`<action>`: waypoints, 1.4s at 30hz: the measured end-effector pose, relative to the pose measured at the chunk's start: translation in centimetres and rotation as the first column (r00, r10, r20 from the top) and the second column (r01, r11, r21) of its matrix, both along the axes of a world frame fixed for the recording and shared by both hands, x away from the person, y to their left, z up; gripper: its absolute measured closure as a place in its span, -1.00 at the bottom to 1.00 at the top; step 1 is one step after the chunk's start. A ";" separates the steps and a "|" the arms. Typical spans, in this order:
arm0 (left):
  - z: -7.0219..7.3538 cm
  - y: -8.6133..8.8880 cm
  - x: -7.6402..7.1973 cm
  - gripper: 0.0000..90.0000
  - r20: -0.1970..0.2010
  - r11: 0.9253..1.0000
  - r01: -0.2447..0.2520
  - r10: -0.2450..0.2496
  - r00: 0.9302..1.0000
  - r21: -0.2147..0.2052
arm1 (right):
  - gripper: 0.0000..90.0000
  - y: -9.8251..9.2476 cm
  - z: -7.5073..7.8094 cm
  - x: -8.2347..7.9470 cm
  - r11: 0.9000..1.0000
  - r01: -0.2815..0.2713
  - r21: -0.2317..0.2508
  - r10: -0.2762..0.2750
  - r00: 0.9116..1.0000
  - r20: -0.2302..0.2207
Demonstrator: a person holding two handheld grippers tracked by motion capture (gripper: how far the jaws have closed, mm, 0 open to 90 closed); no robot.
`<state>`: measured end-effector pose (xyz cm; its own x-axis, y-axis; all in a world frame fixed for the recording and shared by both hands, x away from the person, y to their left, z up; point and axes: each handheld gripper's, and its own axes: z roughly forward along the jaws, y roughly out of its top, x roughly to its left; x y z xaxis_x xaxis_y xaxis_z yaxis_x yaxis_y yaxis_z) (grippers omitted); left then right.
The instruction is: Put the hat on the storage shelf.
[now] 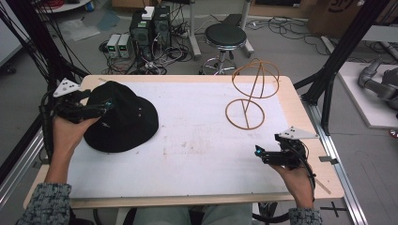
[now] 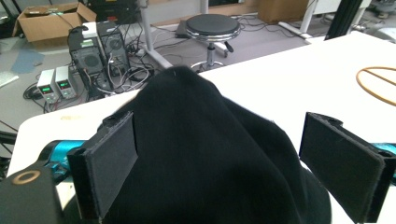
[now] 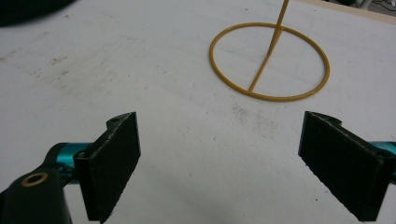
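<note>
- Straddling the black hat's [image 2: 210, 154] crown, left gripper [image 2: 233, 163] stands wide, jaws apart from the fabric.
- Right gripper [image 3: 219, 158] stands wide, near the wire stand [image 3: 269, 63], holding nothing.

Hat [image 1: 123, 117] on table's [image 1: 187, 159] left, wire stand [image 1: 251, 93] at far right, stool [image 1: 225, 37] behind table

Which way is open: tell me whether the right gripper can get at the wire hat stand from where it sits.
Probably yes. The right gripper is open, and bare white table lies between it and the hat stand's ring base; nothing stands in the way.
</note>
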<state>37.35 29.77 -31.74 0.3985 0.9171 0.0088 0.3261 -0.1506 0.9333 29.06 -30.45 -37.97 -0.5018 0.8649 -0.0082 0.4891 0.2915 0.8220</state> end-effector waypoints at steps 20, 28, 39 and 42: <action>0.2 -0.9 5.7 -0.73 -0.037 0.999 -0.032 0.033 0.999 0.020 | -0.72 0.2 -0.1 -0.4 1.000 -0.012 -0.007 0.012 1.000 -0.010; -0.7 -1.4 6.7 -0.67 -0.084 0.997 -0.042 0.047 0.995 0.065 | -0.72 0.1 -0.3 -0.6 1.000 -0.009 -0.005 0.009 1.000 -0.017; -1.6 -0.9 6.9 -0.64 -0.127 0.998 -0.051 0.055 0.990 0.038 | -0.72 -0.2 -0.2 -0.9 1.000 -0.006 -0.001 0.006 1.000 -0.010; -1.7 -1.0 6.9 -0.58 -0.130 0.998 -0.049 0.054 0.990 0.040 | -0.72 -0.2 -0.1 -0.9 1.000 -0.002 0.002 0.002 1.000 -0.012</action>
